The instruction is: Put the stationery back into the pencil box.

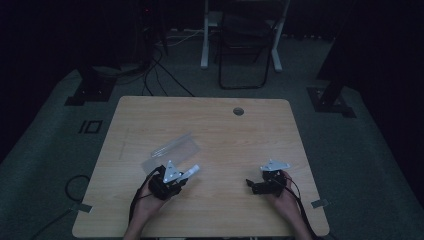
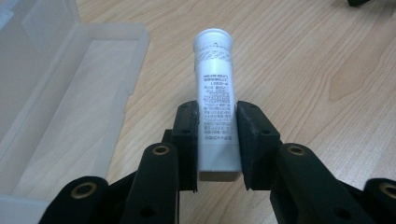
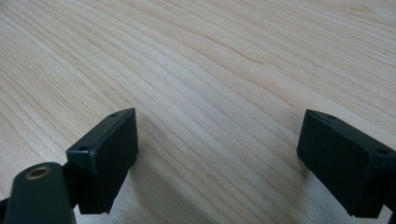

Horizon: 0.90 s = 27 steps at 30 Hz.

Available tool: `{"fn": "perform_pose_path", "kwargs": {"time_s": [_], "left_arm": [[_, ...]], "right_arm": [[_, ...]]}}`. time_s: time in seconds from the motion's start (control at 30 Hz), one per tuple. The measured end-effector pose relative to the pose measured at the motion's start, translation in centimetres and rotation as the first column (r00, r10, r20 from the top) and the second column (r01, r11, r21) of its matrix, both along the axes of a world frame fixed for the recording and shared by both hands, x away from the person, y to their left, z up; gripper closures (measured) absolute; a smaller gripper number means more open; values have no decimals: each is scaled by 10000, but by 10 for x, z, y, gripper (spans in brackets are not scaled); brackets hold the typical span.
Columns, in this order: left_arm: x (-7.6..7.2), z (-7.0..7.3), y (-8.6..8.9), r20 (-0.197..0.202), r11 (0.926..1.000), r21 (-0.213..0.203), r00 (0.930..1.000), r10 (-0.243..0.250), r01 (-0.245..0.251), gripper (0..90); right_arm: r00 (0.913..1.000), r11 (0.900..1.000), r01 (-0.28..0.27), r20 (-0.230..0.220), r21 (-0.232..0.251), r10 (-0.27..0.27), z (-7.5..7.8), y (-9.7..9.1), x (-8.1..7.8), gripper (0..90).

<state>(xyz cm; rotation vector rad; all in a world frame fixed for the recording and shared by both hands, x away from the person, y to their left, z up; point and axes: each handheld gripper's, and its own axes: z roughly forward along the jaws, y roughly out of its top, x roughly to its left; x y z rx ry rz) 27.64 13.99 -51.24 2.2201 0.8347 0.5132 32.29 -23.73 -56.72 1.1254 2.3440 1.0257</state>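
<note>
The left claw (image 2: 218,140) is clamped on a small white cylindrical plastic tube with fine grey print (image 2: 215,88), its pads pressing both sides of the tube's lower half near the flat base. In the high view the left claw (image 1: 186,176) holds the tube above the light wooden counter (image 1: 240,145), cap end pointing toward two o'clock. A clear, open, shallow plastic box (image 1: 172,150) lies just beyond, at about eleven o'clock from the claw. The tube looks light and rigid, but its smooth round wall is probably slippery and could twist between flat pads. A hold nearer its middle would likely balance it better than this one by the base. The right claw (image 3: 217,154) stands wide apart with nothing between its jaws, over bare counter at three o'clock from the left.
</note>
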Motion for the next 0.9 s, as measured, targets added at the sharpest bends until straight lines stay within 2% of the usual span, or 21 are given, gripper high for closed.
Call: {"fn": "perform_pose_path", "kwargs": {"time_s": [0.37, 0.9], "left_arm": [[-1, 10, -1, 294, 9999, 2, 9995, -124, 124, 710], [3, 23, 5, 664, 10000, -5, 9978, -43, 44, 710]], "right_arm": [[10000, 10000, -1, 3, -1, 1, 0, 0, 0, 125], [10000, 10000, 1, 4, 0, -1, 0, 0, 0, 125]]}}
